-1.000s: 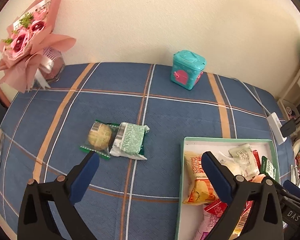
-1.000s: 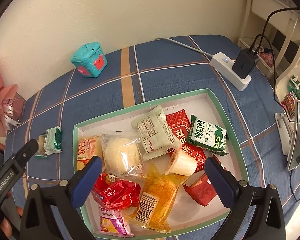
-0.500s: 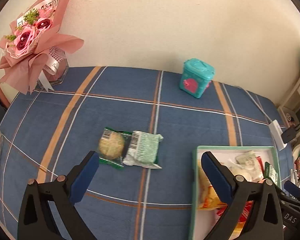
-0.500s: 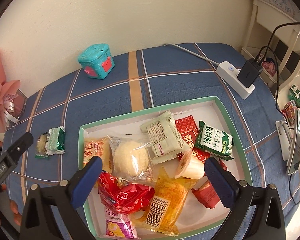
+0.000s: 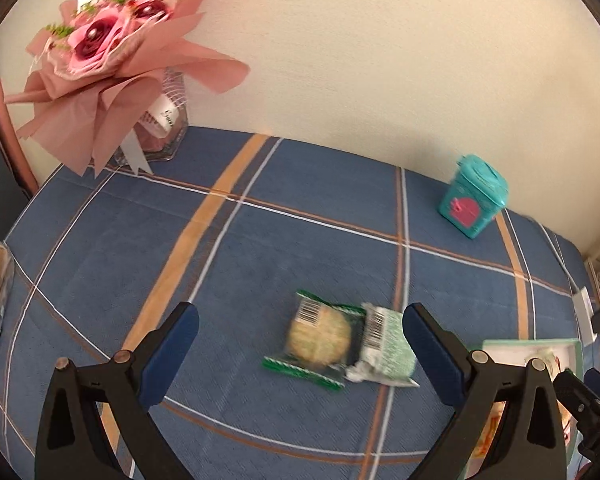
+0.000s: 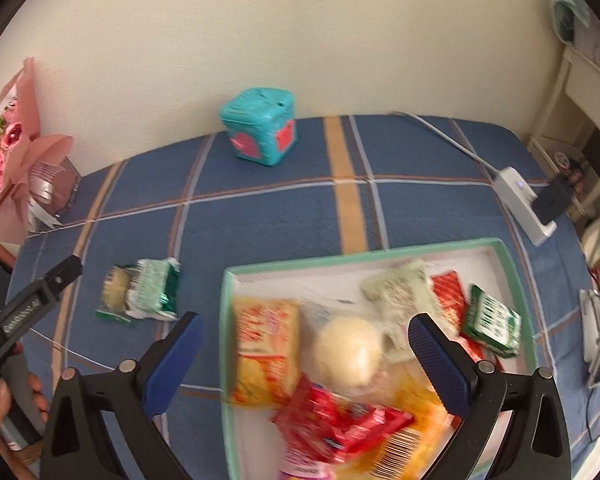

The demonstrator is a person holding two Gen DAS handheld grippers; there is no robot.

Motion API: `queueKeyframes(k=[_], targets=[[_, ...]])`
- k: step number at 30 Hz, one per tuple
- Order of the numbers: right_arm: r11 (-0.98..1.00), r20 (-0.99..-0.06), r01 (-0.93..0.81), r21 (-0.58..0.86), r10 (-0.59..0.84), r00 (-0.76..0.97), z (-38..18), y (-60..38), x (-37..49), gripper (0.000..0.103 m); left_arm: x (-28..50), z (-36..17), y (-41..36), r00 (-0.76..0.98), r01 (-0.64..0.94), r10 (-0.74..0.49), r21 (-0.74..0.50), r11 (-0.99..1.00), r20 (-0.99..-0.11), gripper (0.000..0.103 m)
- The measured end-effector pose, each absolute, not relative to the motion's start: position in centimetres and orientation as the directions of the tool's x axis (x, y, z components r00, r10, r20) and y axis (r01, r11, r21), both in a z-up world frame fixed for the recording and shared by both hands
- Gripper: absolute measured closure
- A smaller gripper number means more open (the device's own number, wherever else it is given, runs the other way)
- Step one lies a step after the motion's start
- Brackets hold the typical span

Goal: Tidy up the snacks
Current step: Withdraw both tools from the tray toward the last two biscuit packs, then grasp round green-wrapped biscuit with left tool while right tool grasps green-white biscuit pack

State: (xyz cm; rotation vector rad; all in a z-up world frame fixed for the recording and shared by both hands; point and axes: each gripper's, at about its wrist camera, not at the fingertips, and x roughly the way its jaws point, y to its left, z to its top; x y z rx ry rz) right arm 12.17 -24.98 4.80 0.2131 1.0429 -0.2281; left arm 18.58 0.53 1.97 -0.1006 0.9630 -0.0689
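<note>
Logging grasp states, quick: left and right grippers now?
Left gripper: open, holding nothing, over the two loose snack packets.
Right gripper: open, empty, above the snack box.

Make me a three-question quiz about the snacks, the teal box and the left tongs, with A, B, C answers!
1. Where is the teal box?
A. by the wall
B. in the tray
C. held by tongs

2. How many snack packs lie on the cloth outside the tray?
A. none
B. two
C. five

3. The left tongs are
A. shut on a pack
B. open
C. out of view

Answers: 1 A, it stands at the table's far edge; 2 B, a cookie pack and a green one touch; 3 B, the blue pads are apart, holding nothing.
</note>
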Motion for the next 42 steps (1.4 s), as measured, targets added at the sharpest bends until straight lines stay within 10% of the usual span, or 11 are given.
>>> queueKeyframes(k=[24, 35, 42], targets=[[0.993, -0.928, 0.097, 0.065, 0.025, 0.372, -5.2, -13.1, 22.5, 0.003, 22.0, -5.1, 4.5, 0.416, -0.12, -0.187, -0.258, 0.959, -0.89, 0.001], [0.986, -0.929, 0.143, 0.085, 0.026, 0.369, -5.5, -15.1, 22.3, 0.041, 22.1, -5.6, 0.6, 0.364, -0.008, -0.231, -0.251, 0.968, -0.902, 0.022], [0.989, -0.929, 0.134, 0.064, 0.01, 0.37, -5.7, -15.3, 22.0, 0.046, 22.2, -6.1, -0.6, 0.341, 0.02, -0.249, -0.258, 0.966, -0.906, 0.029]])
